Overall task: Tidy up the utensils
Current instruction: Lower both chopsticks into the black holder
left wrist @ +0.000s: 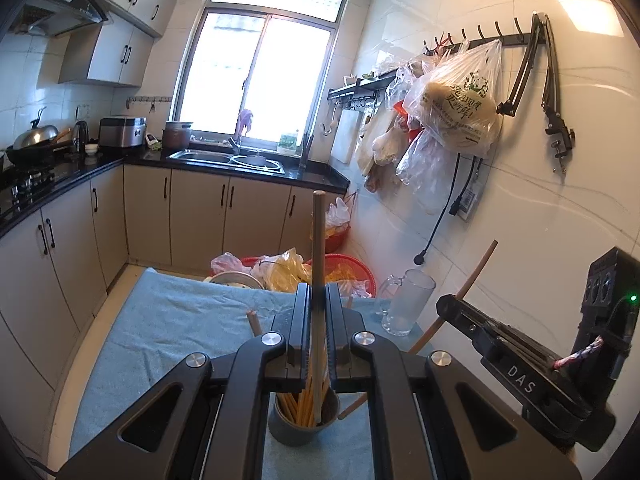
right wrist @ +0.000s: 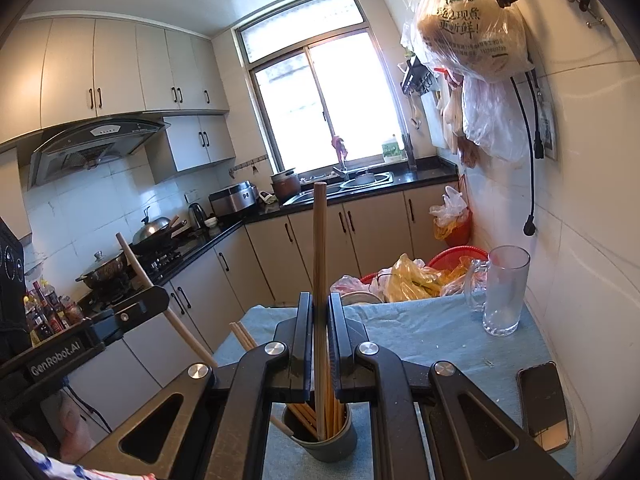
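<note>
Centrally, holder: a dark grey round cup [right wrist: 324, 446] stands upright on the near part of a light blue cloth [right wrist: 420, 336]; a bundle of yellowish chopsticks [right wrist: 334, 412] is already stood in it.
Left stick: a long round pale wooden chopstick [left wrist: 318, 248] is kept nearly vertical, its lower end sunk into the cup, probably so that it drops in without catching the rim.
Left gripper [left wrist: 318, 292]: the jaws are drawn narrow and clamped on that stick at mid-length.
Right stick: a second pale wooden stick [right wrist: 319, 248] is likewise held upright, with its foot lowered among the bundle.
Right gripper [right wrist: 320, 300]: the jaws are closed tight on this second stick.
Crossing: seen from the opposite camera, each stick is slanted toward the cup, so both grippers are judged to be converging on one opening; a clash of tips is possible.
Left to do: two loose wooden chopsticks [right wrist: 242, 334] are lying on the cloth beyond the grippers, not yet gathered.
Around: a clear glass mug [right wrist: 504, 292] is set well apart by the tiled wall, and a black phone [right wrist: 544, 404] is laid flat at the cloth's right edge.
</note>
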The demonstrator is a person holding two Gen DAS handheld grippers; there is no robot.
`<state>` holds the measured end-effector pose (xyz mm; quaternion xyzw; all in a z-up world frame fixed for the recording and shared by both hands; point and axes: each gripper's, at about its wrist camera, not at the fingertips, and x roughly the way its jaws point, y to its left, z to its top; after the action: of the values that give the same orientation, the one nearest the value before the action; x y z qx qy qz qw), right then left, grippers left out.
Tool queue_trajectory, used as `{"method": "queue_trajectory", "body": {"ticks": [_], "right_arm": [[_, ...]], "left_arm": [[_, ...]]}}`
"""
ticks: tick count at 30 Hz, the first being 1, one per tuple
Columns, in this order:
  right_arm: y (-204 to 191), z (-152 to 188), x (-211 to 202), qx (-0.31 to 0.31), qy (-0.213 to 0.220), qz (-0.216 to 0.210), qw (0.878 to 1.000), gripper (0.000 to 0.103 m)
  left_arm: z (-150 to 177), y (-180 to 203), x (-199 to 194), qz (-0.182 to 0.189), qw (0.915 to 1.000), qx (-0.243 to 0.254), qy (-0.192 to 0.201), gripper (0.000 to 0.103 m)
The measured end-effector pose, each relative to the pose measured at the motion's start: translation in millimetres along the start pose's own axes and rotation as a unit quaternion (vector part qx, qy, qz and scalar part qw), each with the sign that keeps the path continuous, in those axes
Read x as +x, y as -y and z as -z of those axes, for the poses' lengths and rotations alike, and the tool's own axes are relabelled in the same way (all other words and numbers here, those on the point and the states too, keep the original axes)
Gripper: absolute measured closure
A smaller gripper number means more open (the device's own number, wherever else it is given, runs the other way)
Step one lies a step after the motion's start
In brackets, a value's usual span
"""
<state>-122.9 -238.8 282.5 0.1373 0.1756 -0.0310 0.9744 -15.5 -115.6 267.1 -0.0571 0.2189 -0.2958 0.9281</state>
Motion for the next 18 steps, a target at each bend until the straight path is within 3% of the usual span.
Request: {"method": "queue_trajectory", "body": {"ticks": [18], "right_arm": [[8.7, 15.2, 48.9, -0.006, -0.027, 0.006, 1.0, 0.095]], "left_arm": [[21.2, -19.1, 51.0, -0.02, 0.9994, 0.0, -0.028, 0.097]]}}
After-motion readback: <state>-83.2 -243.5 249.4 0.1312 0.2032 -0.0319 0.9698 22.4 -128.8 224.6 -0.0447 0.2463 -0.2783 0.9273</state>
